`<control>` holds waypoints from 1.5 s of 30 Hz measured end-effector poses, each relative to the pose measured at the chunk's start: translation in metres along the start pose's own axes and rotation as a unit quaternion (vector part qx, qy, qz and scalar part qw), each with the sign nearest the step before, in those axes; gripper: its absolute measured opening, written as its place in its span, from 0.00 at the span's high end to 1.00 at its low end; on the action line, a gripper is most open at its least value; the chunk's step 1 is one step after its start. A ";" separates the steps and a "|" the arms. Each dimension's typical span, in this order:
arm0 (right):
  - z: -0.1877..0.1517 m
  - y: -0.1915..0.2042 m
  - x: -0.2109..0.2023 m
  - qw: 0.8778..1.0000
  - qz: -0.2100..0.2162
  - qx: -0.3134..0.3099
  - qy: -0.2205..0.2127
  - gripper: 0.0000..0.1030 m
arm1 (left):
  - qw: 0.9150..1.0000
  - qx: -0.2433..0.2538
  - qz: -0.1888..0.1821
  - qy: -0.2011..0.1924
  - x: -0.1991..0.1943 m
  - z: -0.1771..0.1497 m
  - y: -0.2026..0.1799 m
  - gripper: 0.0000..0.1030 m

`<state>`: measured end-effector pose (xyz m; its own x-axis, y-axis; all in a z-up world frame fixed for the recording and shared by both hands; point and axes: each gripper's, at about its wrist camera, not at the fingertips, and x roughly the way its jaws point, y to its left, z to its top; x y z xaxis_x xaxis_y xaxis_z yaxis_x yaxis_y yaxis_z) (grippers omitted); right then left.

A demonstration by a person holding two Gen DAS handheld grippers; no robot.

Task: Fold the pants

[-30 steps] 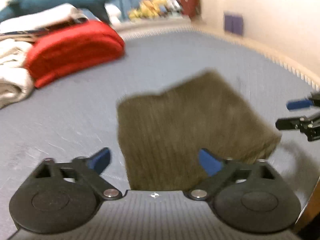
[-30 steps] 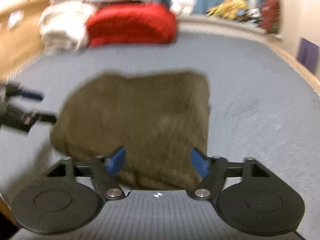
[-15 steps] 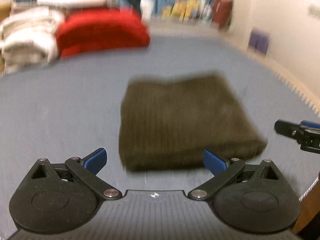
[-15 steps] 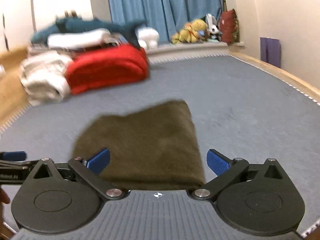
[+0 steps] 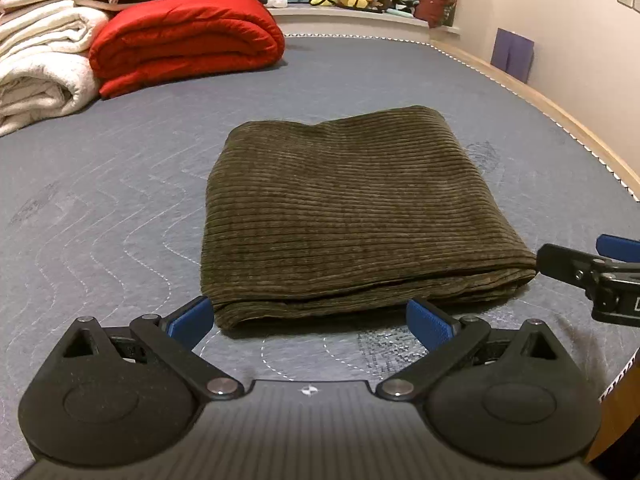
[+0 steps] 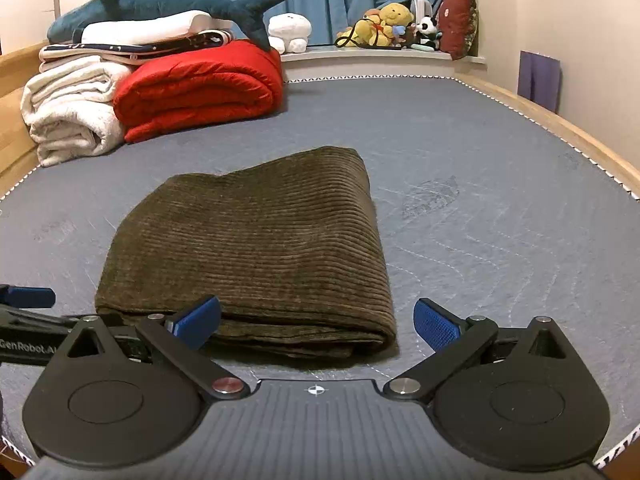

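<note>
The olive corduroy pants [image 5: 352, 216] lie folded into a thick rectangle on the grey quilted mattress [image 5: 120, 208], at the centre of both wrist views. The left gripper [image 5: 310, 318] stands wide apart and empty, its blue pads just short of the folded near edge. The right gripper [image 6: 316, 320] is likewise spread wide, holding nothing, with the fold's near right corner between its pads but untouched. At 10 o'clock sit a folded red quilt [image 6: 200, 88] and white blankets [image 6: 72, 116], a plush shark [image 6: 168, 0] on top.
</note>
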<state>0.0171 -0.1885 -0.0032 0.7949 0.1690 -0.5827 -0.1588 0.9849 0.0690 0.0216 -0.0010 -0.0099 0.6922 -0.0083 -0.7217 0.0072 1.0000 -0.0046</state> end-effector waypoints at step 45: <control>-0.001 0.007 0.002 1.000 -0.011 -0.010 0.002 0.01 | 1.000 -0.023 -0.007 0.020 0.004 -0.002 0.005 0.00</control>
<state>0.0171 -0.1810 -0.0050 0.7959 0.1474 -0.5872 -0.1528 0.9874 0.0407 0.0229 0.0039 -0.0140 0.6627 -0.0235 -0.7485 -0.0169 0.9988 -0.0464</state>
